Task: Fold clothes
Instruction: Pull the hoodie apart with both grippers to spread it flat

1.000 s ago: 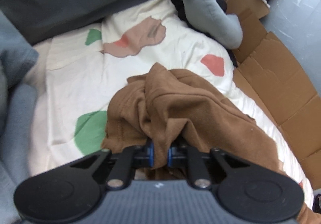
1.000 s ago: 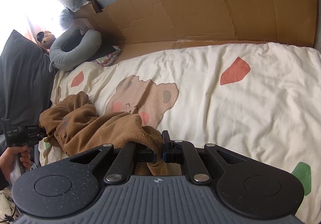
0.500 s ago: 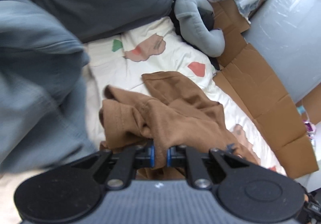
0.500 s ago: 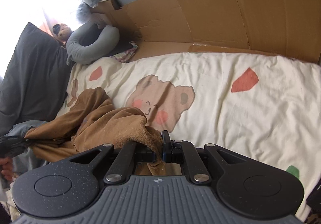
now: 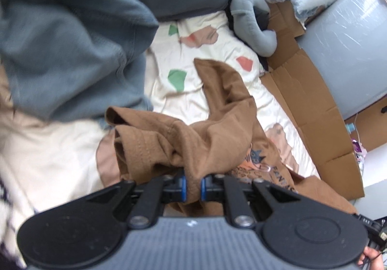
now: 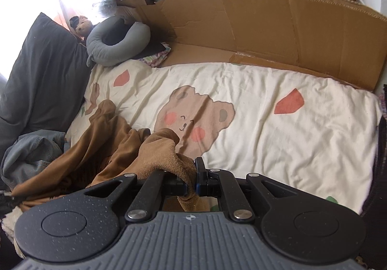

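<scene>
Nearest to me, my left gripper [image 5: 192,185] is clamped on a bunched fold of the brown garment [image 5: 217,124], and my right gripper [image 6: 192,182] is pinched on another thick edge of the same garment [image 6: 154,151]. I hold it at two points, I think, so the cloth hangs between them and I can open it flat before the first fold; that step is not yet done, because the fabric sags in a crumpled heap. Its lower part lies on the cream bedsheet [image 6: 290,139], with one loose end reaching toward the pillows. I count one brown garment, with a printed picture on it, and two grippers. Beside it on the left lies one blue-grey garment [image 5: 67,40], probably waiting for its turn. Farther away are one grey neck pillow [image 6: 116,42] and one dark pillow [image 6: 41,71], and flattened cardboard [image 6: 254,25] stands along the far side.
</scene>
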